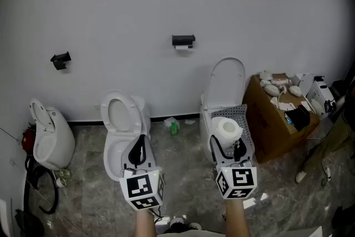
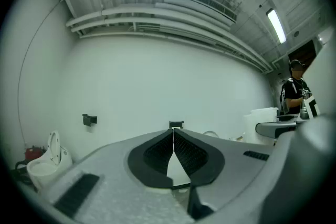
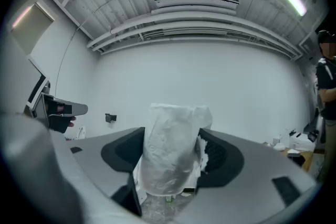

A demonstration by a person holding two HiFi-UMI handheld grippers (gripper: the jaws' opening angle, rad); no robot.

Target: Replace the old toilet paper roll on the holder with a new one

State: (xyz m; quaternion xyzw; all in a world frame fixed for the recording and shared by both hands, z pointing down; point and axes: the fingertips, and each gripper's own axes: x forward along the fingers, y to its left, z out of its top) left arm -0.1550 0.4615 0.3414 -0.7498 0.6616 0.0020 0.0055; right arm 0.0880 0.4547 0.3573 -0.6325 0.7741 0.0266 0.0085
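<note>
Right gripper [image 3: 171,150]: jaws wide, clamped on a white toilet paper roll in clear plastic wrap [image 1: 227,129]. One pad sits on each side, with the roll upright between them and sticking up past the tips. Left gripper [image 2: 173,136]: jaws fully together, nothing in them. Both are held level, side by side, pointing at the plain white wall [image 1: 111,3].

Black wall-mounted paper holder [image 1: 183,40]: ahead of both grippers, higher up, well apart from them, roughly between their two lines. From the left gripper it sits dead ahead, just over the tips. Thin white remnant of the old roll [image 1: 182,48] hangs just under the holder's black cover.

Below and ahead of the left gripper is a white toilet with its seat up [image 1: 123,122]. A second white toilet with raised lid [image 1: 224,83] stands beyond the right gripper.

Brown cardboard box [image 1: 266,130] is right of the right gripper, with white odds on top. Small black wall fitting [image 1: 60,59] is far left of the left gripper.
</note>
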